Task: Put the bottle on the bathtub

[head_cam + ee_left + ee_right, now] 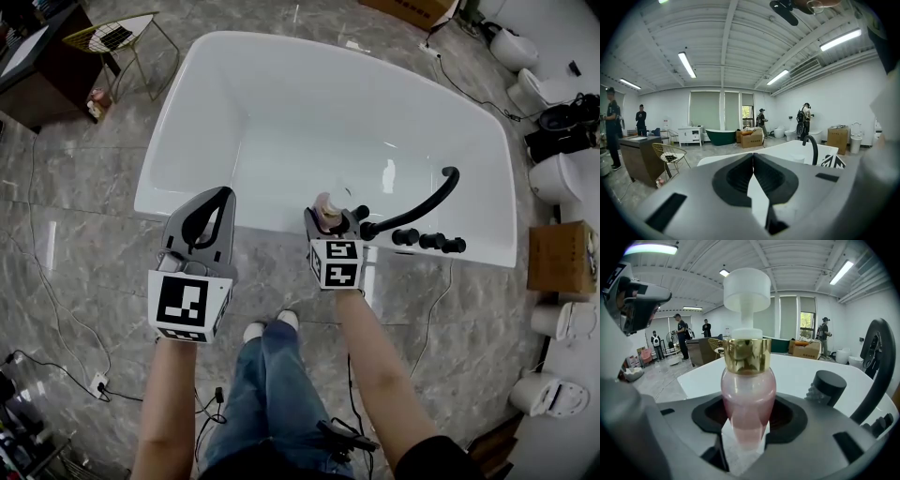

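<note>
Over on the left, the left tool (223, 193) is hanging outside the white bathtub (309, 112), above the grey marbled floor (84, 234). Its own view is showing the dark ribbed pads (740, 176) clenched tip to tip with nothing in them. That view is also picking up a wire chair (670, 156) and a dark green tub (721, 136) far across the room, neither visible from the head.

Moving right, the right tool (330, 223) is grasping the bottle (325, 206) at the bathtub's near rim. From above the bottle is just a pinkish speck. The right gripper view is showing it properly: a rounded translucent pink body (747, 394), a shiny gold collar and a white pump cap, standing upright. Its base is hidden between the pads, so whether it is touching the rim I cannot tell.

Just right of it, a curved matte black faucet (422, 208) and a row of black knobs (429, 241) are sitting on the rim.
</note>
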Motion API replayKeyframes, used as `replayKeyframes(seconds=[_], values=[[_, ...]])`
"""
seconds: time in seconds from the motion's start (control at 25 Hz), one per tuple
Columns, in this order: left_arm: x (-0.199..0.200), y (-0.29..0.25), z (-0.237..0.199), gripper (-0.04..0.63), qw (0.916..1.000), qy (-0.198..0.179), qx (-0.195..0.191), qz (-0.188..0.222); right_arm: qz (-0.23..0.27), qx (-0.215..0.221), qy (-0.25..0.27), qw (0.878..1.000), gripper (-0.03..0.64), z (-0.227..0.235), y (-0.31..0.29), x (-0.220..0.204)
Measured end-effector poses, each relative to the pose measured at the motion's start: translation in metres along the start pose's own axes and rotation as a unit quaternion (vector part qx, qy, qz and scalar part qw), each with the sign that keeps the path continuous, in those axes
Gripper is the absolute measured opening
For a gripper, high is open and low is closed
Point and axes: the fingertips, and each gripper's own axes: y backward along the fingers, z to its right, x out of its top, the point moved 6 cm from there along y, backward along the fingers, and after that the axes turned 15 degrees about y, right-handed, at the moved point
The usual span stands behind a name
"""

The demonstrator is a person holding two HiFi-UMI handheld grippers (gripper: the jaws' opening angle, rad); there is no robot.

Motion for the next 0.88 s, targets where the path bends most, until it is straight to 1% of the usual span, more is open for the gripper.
replayKeyframes(seconds=[0.16, 0.36, 0.44, 0.52, 0.56, 0.64, 0.88], values=[[-0.004, -0.001, -0.004, 0.012, 1.0000, -0.004, -0.002, -0.003, 0.007, -0.004, -0.005, 1.000, 0.230, 0.001, -0.008, -0.002], [-0.011, 0.002, -0.004, 0.012, 1.0000, 0.001, 0.000, -0.009, 0.018, -0.014, 0.000, 1.000, 0.235, -0.004, -0.008, -0.005], [-0.012, 0.002, -0.003, 0.012, 1.0000, 0.000, -0.004, -0.009, 0.007, -0.018, -0.007, 1.000, 0.236, -0.004, -0.009, -0.006], [-0.010, 0.004, -0.002, 0.012, 0.9999, 0.001, -0.008, -0.009, -0.016, -0.023, -0.015, 0.999, 0.238, -0.005, -0.011, -0.006], [-0.009, 0.005, -0.002, 0.012, 0.9999, 0.003, -0.010, -0.009, -0.026, -0.026, -0.019, 0.999, 0.251, -0.007, -0.011, -0.005], [-0.006, 0.008, -0.001, 0.012, 0.9999, 0.004, -0.014, -0.009, -0.028, -0.030, -0.025, 0.999, 0.301, -0.010, -0.007, 0.000], [0.010, 0.020, 0.011, 0.012, 0.9996, 0.002, -0.029, -0.003, -0.018, -0.032, -0.039, 0.999, 0.316, -0.019, 0.025, 0.018]])
